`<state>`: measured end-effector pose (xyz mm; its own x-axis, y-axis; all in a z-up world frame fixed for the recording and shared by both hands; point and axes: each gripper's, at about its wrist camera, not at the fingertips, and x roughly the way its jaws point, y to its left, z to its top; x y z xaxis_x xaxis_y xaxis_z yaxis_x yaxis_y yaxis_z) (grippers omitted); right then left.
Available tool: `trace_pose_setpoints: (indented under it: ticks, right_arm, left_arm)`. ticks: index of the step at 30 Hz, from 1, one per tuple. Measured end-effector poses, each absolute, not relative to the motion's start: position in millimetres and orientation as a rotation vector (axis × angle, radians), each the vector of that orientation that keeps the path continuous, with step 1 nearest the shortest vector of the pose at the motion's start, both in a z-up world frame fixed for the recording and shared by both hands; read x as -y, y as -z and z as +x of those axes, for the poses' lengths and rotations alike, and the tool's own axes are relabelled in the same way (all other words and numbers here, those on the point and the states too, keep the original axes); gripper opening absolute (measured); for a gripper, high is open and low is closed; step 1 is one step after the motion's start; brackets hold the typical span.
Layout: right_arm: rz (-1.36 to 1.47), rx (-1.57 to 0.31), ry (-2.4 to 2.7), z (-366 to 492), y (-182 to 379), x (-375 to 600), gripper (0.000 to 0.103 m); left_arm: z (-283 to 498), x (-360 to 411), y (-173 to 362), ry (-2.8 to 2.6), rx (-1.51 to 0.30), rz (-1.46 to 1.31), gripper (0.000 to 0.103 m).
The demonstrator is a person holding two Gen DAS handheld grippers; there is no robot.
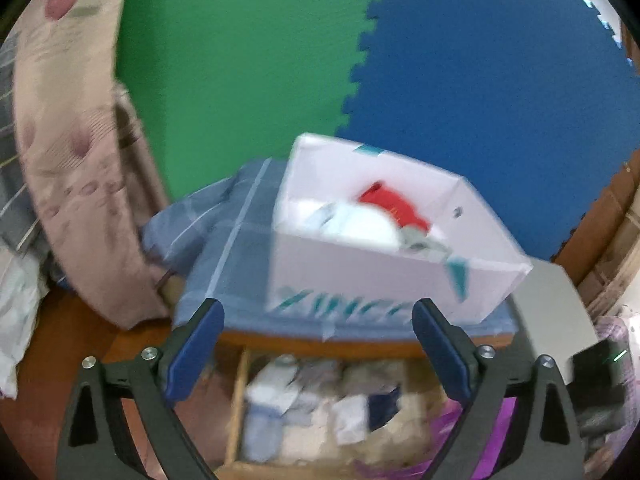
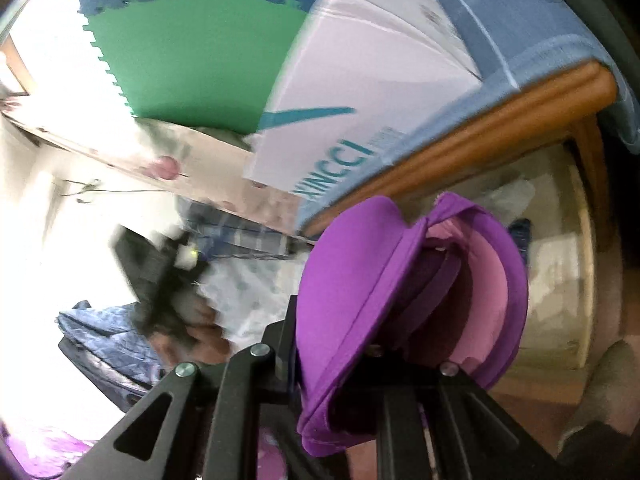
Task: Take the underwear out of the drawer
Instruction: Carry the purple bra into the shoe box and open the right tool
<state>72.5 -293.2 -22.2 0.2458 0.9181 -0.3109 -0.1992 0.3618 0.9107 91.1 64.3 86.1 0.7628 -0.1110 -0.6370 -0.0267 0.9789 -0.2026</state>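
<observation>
Green and blue mats back the white box; our right gripper pinches purple underwear, left fingers spread empty above the seemingly full drawer, so we lift clear

The left wrist view looks forward and downward over the open drawer toward the white box on the table. The right wrist view, rolled sideways, sits close beside the table edge; both share that box and the green mat
</observation>
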Motion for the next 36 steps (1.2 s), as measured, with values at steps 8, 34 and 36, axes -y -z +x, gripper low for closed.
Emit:
trace_pose_setpoints:
  ticks: [8, 34, 36]
  right_arm:
    - [0.858, -0.863, -0.998, 79, -87, 293, 0.014]
    - [0.579, -0.981, -0.616, 348, -72, 218, 0.015]
    - [0.558, -1.009, -0.622, 352, -70, 212, 0.017]
  left_arm:
    - [71, -109, -35, -0.04, -0.75, -0.275, 0.093]
    - [73, -130, -12, -0.041, -0.743, -0.324, 0.093]
    - [74, -131, -11, -0.039, -0.746, -0.328, 0.093]
